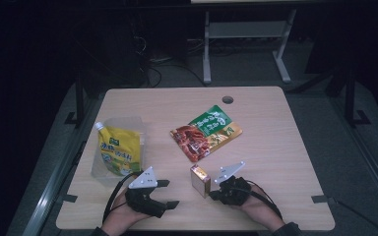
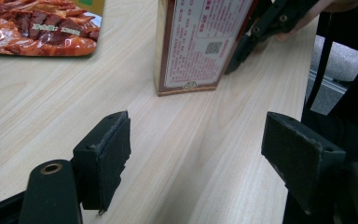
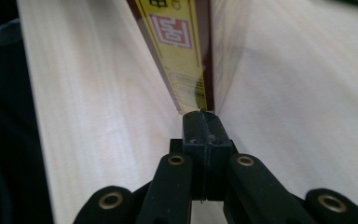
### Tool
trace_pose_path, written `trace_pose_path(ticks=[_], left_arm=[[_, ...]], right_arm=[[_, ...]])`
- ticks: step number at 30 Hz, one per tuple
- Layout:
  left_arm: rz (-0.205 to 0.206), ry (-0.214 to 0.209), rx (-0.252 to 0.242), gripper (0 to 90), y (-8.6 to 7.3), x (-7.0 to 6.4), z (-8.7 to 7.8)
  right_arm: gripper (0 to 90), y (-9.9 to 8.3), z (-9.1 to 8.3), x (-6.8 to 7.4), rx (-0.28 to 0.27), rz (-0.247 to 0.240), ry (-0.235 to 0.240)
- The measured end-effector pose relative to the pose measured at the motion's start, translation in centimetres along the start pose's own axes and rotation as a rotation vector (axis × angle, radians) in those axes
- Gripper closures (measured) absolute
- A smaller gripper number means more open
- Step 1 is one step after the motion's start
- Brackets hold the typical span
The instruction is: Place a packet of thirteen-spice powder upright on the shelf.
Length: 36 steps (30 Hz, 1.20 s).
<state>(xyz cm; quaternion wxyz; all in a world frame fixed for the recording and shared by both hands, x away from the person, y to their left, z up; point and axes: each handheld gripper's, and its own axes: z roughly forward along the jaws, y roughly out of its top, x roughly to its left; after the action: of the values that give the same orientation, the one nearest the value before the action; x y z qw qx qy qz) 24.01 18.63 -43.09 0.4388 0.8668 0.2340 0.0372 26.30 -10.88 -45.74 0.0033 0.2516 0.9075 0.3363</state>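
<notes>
I've got the small red-and-gold carton (image 1: 200,180) standing upright near the front edge of the wooden table (image 1: 275,147), roughly midway between my two hands. My right gripper (image 1: 214,195) sits just right of it, low on the tabletop. In the right gripper view its jaws are pressed flat together with nothing between them, and their tips meet the bottom corner of the carton (image 3: 186,56) right where it stands on the wood. From the left gripper view I see those same black jaws of the right gripper (image 2: 242,51) touching the carton's (image 2: 198,44) far edge.

My left gripper (image 1: 167,193) lies to the left of the carton, apart from it. Its jaws stand wide apart, holding nothing, bare wood between the pads (image 2: 105,158), and they face the carton's printed label side.

Farther back, a red-and-green snack packet (image 1: 205,132) lies flat near the table's middle. A yellow spouted refill pouch (image 1: 119,150) lies at the left, just beyond my left hand (image 1: 123,219).
</notes>
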Motion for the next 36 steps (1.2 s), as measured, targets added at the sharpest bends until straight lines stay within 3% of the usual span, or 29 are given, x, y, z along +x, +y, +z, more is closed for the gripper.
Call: trace_pose_path(ticks=[12, 16, 20, 23, 28, 36], left_arm=[[-0.008, -0.012, 0.010, 23.2, -0.1, 0.1, 0.4], [-0.009, -0.016, 0.012, 23.2, -0.1, 0.2, 0.4], [-0.006, -0.019, 0.015, 23.2, -0.1, 0.2, 0.6], [-0.004, -0.021, 0.016, 23.2, -0.1, 0.2, 0.7], [-0.006, -0.028, 0.024, 23.2, -0.3, 0.2, 1.1], [-0.007, -0.029, 0.029, 23.2, -0.4, 0.3, 1.4]], right_arm=[[89.1, 0.4, -0.3, -1.3, -0.028, 0.022, -0.038], [75.8, -0.1, -1.7, -1.3, -0.047, 0.029, -0.026], [51.6, -0.3, -2.9, -0.7, -0.085, 0.048, -0.012], [44.6, 0.2, -3.7, -0.3, -0.125, 0.058, -0.024], [40.3, 1.7, -3.9, -0.1, -0.173, 0.040, -0.024], [43.8, 3.7, -3.6, -0.1, -0.202, 0.006, -0.027]])
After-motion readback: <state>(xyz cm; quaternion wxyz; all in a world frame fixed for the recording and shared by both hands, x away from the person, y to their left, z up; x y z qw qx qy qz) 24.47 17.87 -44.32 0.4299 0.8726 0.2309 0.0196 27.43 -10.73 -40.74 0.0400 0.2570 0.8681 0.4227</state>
